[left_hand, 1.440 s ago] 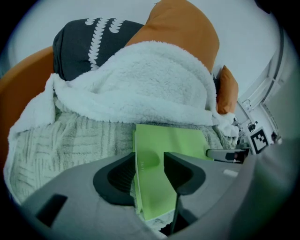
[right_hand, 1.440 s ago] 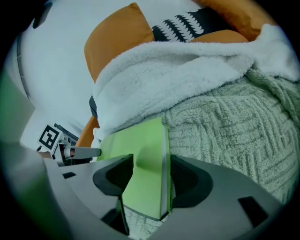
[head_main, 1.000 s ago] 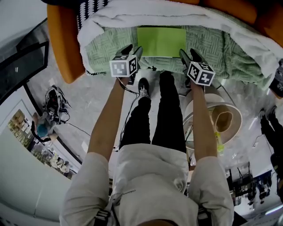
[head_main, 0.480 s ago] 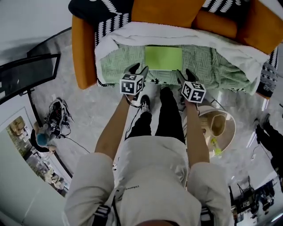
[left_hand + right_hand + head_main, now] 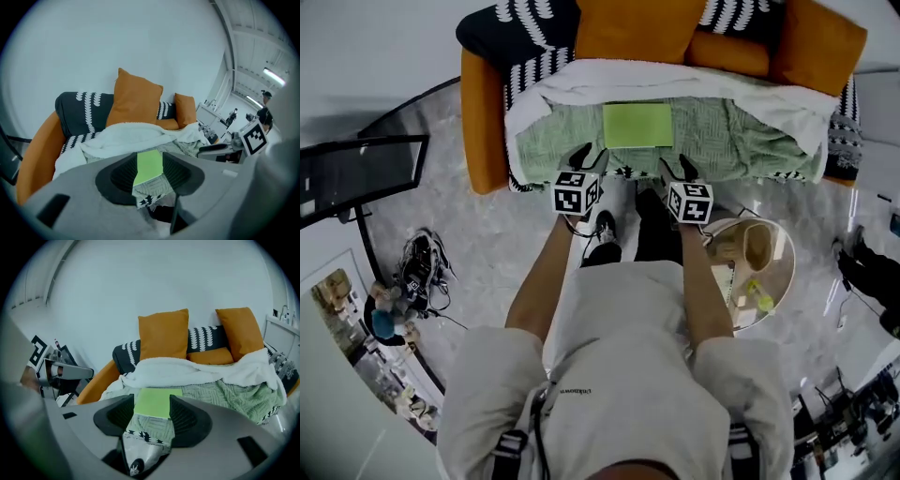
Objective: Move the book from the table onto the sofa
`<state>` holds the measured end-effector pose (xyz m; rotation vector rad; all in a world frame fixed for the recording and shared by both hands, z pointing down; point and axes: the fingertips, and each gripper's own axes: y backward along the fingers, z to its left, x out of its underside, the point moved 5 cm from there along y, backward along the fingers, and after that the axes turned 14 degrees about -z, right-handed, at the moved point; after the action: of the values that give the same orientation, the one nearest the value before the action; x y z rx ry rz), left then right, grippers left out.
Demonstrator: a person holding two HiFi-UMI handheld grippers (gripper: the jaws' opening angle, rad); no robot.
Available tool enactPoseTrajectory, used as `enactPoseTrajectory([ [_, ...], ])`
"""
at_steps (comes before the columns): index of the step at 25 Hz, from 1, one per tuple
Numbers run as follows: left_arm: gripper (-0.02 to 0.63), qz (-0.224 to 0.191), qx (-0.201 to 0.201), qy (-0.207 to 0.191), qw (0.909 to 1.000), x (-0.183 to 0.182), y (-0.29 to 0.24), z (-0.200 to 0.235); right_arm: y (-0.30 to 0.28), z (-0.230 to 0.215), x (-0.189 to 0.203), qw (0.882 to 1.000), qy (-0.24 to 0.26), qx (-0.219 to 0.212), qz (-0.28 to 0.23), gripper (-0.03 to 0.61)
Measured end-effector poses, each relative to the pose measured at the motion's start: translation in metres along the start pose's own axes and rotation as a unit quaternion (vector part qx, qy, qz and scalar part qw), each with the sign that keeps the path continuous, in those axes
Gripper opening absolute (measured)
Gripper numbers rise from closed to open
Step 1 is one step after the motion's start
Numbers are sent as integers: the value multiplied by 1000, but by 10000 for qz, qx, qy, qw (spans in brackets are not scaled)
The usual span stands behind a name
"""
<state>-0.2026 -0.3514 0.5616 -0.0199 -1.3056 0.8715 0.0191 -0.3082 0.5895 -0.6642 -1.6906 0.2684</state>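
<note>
The light green book (image 5: 637, 126) lies flat on the green knitted blanket (image 5: 750, 136) on the orange sofa's seat. My left gripper (image 5: 591, 156) hangs in front of the sofa's front edge, short of the book's left corner. Its jaws have just been closing a little, they stand open and nothing is between them. My right gripper (image 5: 677, 167) hovers beside it, short of the book's right corner, open and empty. In the left gripper view the book (image 5: 150, 165) shows far off through the left gripper (image 5: 149, 174), and in the right gripper view the book (image 5: 157, 401) shows beyond the right gripper (image 5: 152, 417).
Orange cushions (image 5: 637, 26) and a white throw (image 5: 675, 75) line the sofa's back. A round glass table (image 5: 783, 281) with a tan bag stands at my right. A dark screen (image 5: 356, 173) stands at left. My legs are just before the sofa.
Both grippers have risen and drawn back from the sofa's edge, away from the book. The book has stayed on the blanket. More of the sofa shows now.
</note>
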Motion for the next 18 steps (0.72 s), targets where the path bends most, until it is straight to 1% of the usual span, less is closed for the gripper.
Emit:
enactPoseTrajectory([
  [1,176,-64,21,8,10000,0,7,-3,6,5,-1,10000,-8,57,-47,233],
  [5,176,-377,15,259,9990,-7,35,-13,36,28,-12,9995,-30,158,-290,233],
  [7,175,-497,5,225,9985,-13,48,-20,52,38,-20,9988,-44,178,-462,233],
  [10,166,-625,-10,153,9979,-21,68,-31,68,53,-25,9985,56,165,-525,232],
  [14,150,-764,-38,124,9970,-22,91,-42,82,74,-27,9977,230,122,-628,222],
  [18,129,-827,41,13,9966,-21,110,-45,93,94,-29,9963,438,69,-736,206],
])
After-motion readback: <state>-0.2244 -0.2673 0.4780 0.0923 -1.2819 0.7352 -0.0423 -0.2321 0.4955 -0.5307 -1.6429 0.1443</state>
